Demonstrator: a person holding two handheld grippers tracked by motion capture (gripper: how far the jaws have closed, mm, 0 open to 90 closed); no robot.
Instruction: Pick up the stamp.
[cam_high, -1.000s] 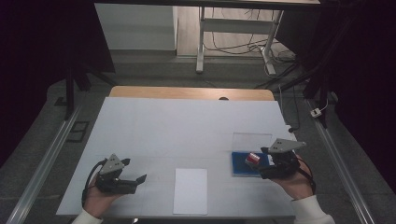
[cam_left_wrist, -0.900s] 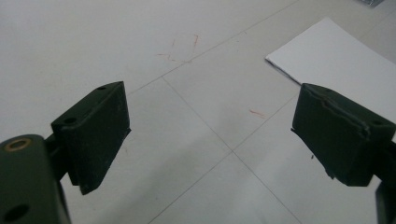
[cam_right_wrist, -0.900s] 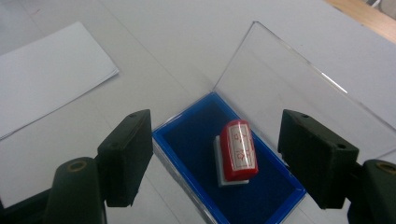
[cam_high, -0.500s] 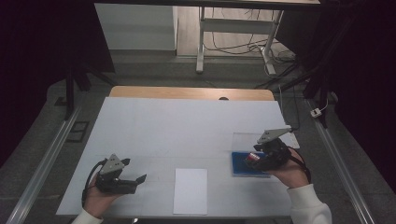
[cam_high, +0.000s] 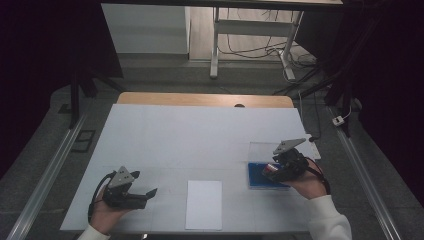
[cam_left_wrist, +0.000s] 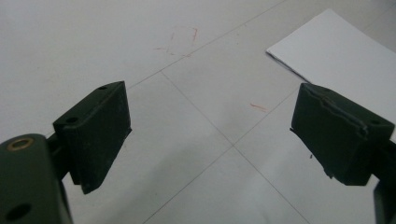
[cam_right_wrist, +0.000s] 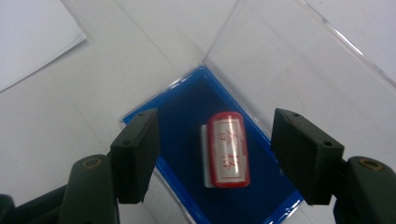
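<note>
the right gripper (cam_right_wrist: 215, 161) has just been closing; its jaws straddle, without touching, the small red cylindrical stamp (cam_right_wrist: 228, 149) lying between them on the blue pad of a clear plastic case (cam_right_wrist: 261, 205). off-centre pads could roll it away. the left gripper (cam_left_wrist: 210, 135) rests open, empty.

Clear lid (cam_right_wrist: 299, 60) behind stamp (cam_right_wrist: 228, 149)

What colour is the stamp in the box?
Red, with a white label on the stamp; clearest in the right gripper view.

A glossy red plastic stamp (cam_right_wrist: 227, 149) lies on the matt blue felt-like pad of a clear plastic case (cam_right_wrist: 299, 51); nearby, smooth white paper sheet (cam_high: 204, 204) on the matt white desk (cam_high: 200, 135).
</note>
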